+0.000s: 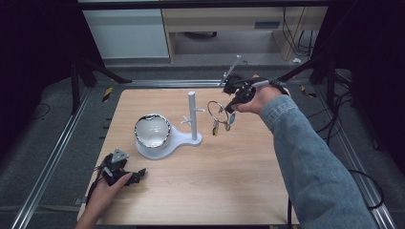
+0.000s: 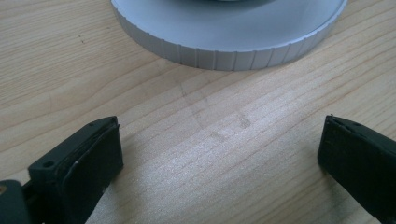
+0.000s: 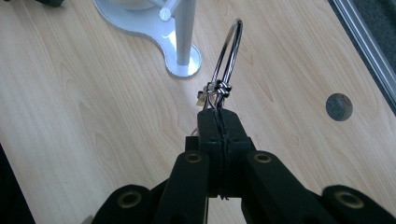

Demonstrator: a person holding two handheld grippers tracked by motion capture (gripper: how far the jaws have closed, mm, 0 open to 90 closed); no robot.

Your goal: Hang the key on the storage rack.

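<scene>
A white stand with an upright pole (image 1: 192,114) and short side pegs rises from a flat white base (image 1: 184,138). A shiny silver bowl (image 1: 152,131) sits on the base's wide end. My right gripper (image 1: 233,106) hovers to the right of the pole, shut on a metal key ring (image 1: 217,110) with small tags dangling below it. In the right gripper view the jaws (image 3: 218,116) pinch the key ring (image 3: 229,56), and the pole (image 3: 185,32) stands just beyond. My left gripper (image 1: 136,176) rests open on the table; between its jaws (image 2: 219,154) is bare wood, facing the base's ribbed rim (image 2: 224,56).
The wooden table (image 1: 215,186) has open room in front and to the right. A round grey cap (image 3: 339,106) is set in the tabletop near its right edge. Metal rails run along both sides of the table, and cabinets stand behind it.
</scene>
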